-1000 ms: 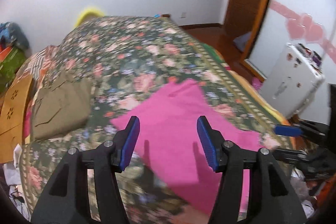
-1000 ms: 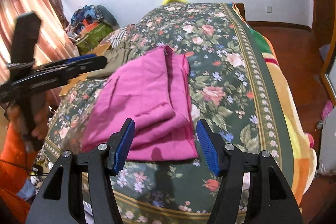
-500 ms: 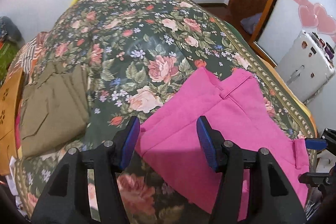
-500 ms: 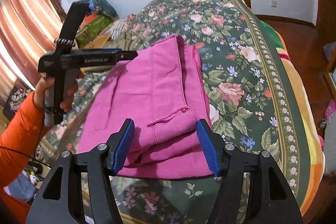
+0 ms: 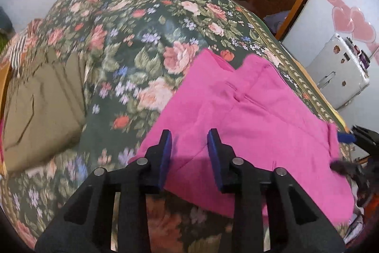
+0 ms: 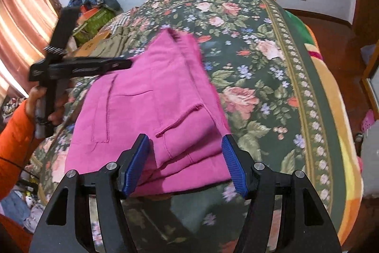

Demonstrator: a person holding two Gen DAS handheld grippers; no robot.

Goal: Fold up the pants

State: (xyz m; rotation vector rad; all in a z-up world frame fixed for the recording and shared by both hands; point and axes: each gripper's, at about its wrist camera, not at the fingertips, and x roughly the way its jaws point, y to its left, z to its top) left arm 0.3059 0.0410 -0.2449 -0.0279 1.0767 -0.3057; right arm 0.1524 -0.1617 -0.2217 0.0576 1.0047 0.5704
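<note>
Folding looks well begun: the bright pink cotton pants [image 6: 151, 101] lie in a stacked bundle near the foot of the bed, on the dark green rose-patterned bedspread [image 6: 260, 58], layered edges facing the right wrist camera. The right gripper [image 6: 184, 165] hovers at that near edge with blue pads spread wide, holding nothing. The left gripper [image 5: 189, 153] sits over the bundle's other side, its pads parted more narrowly and nothing visibly between them, though motion blur makes contact with the cloth hard to judge.

To do the next fold well, each claw should come down over a corner and bite through every layer, not only the top flap, or the lower plies will trail and skew. Both ends should lift together and be carried level so the seams stay aligned. The folded olive-khaki garment [image 5: 42, 106] beside the pink bundle should be kept clear of.
</note>
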